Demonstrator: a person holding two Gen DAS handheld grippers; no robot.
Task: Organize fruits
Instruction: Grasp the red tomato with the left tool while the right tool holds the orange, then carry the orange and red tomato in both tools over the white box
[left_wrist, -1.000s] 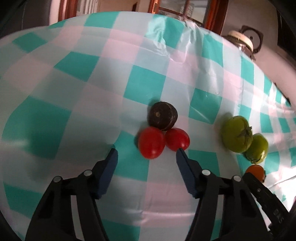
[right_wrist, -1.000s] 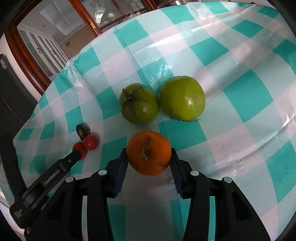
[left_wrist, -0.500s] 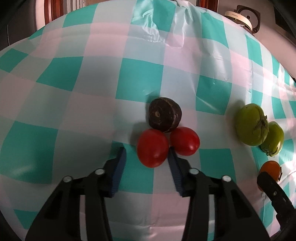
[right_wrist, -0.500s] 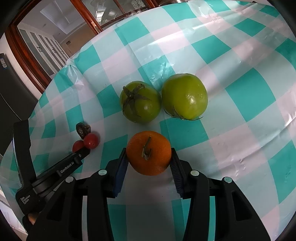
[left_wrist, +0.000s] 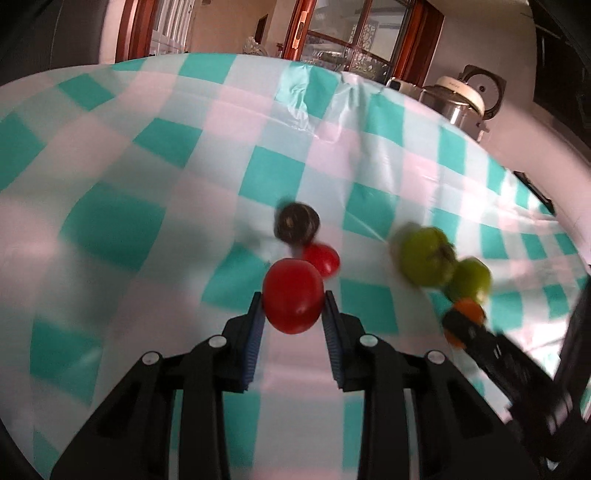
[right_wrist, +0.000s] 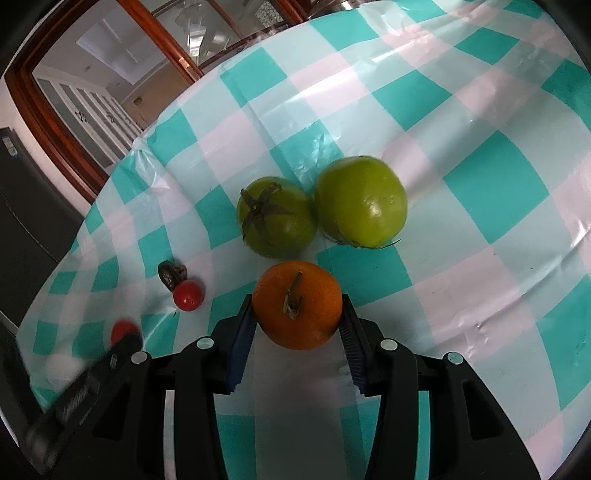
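Observation:
My left gripper (left_wrist: 293, 301) is shut on a red tomato (left_wrist: 293, 300) and holds it off the checked cloth. A second red tomato (left_wrist: 322, 259) and a dark brown fruit (left_wrist: 297, 223) lie just beyond it. My right gripper (right_wrist: 298, 306) is shut on an orange fruit (right_wrist: 297, 305). Two green tomatoes (right_wrist: 277, 222) (right_wrist: 362, 201) sit touching each other just past the orange. In the right wrist view the second red tomato (right_wrist: 188, 295) and the dark fruit (right_wrist: 171, 274) lie to the left, and the held red tomato (right_wrist: 123, 330) shows at the left gripper's tip.
The table is covered by a teal, pink and white checked plastic cloth (left_wrist: 147, 184). A rice cooker (left_wrist: 460, 99) stands beyond the table's far right edge. Wooden door frames (right_wrist: 48, 122) lie beyond the far edge.
My left gripper has closed on the nearer red tomato and lifted it back from the other tomato and the dark fruit. The right gripper keeps its hold on the orange.

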